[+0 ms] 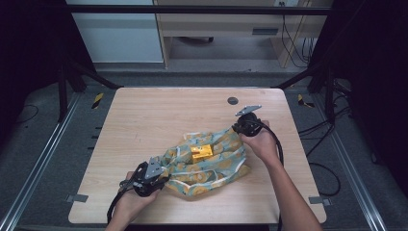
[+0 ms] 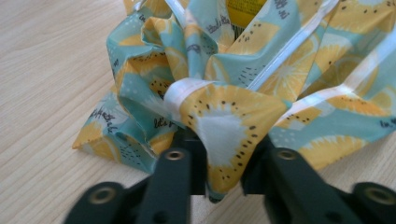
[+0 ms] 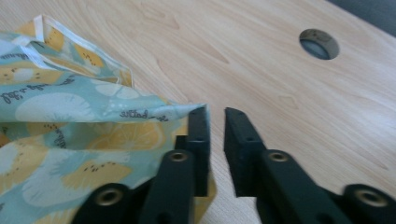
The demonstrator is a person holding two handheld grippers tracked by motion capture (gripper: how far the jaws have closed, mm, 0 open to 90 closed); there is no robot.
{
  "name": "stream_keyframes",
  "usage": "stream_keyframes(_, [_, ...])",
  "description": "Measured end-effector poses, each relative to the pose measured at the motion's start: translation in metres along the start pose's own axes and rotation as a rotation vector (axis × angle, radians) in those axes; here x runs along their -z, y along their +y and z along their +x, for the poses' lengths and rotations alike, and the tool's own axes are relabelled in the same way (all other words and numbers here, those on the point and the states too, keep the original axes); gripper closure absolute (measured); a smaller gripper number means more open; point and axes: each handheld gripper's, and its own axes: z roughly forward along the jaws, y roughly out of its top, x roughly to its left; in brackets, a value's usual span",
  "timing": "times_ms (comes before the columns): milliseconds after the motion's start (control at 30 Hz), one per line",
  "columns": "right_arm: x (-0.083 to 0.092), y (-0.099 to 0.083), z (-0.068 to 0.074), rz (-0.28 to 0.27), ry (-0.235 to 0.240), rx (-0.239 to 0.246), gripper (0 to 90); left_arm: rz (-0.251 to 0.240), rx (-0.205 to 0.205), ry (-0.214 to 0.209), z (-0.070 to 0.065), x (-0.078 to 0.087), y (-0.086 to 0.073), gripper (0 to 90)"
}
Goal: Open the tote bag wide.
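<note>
Fruit-print cloth (image 1: 211,163) lies crumpled on wooden table (image 1: 159,115), right of centre, toward near edge. Yellow box (image 1: 201,152) rests on cloth middle, fabric bunched around it.

Left gripper (image 1: 159,177): at cloth's near-left corner, jaws clamped on gathered fold of fabric; fold with white hem (image 2: 184,91) bulges up between jaws in left gripper view.

Right gripper (image 1: 239,127): at cloth's far-right corner, jaws parted with narrow gap, gap empty; cloth edge (image 3: 154,112) touches outer side of one jaw.

Round hole (image 1: 233,100) in table beyond right gripper.
</note>
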Motion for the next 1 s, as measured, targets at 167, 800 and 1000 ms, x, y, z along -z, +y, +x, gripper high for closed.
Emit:
stream_keyframes(167, [0.018,0.002,0.000,-0.033,-0.014,-0.013,63.8,-0.039,0.026,0.015,0.001,0.007,0.003,46.3])
stream_keyframes(800, [0.086,0.008,0.024,-0.153,0.006,0.029,64.8,-0.167,0.022,0.023,0.017,0.050,0.027,22.7])
stream_keyframes(1000, [0.091,0.003,0.040,-0.148,0.041,0.052,80.6,-0.175,-0.012,0.015,0.022,0.059,0.043,35.8])
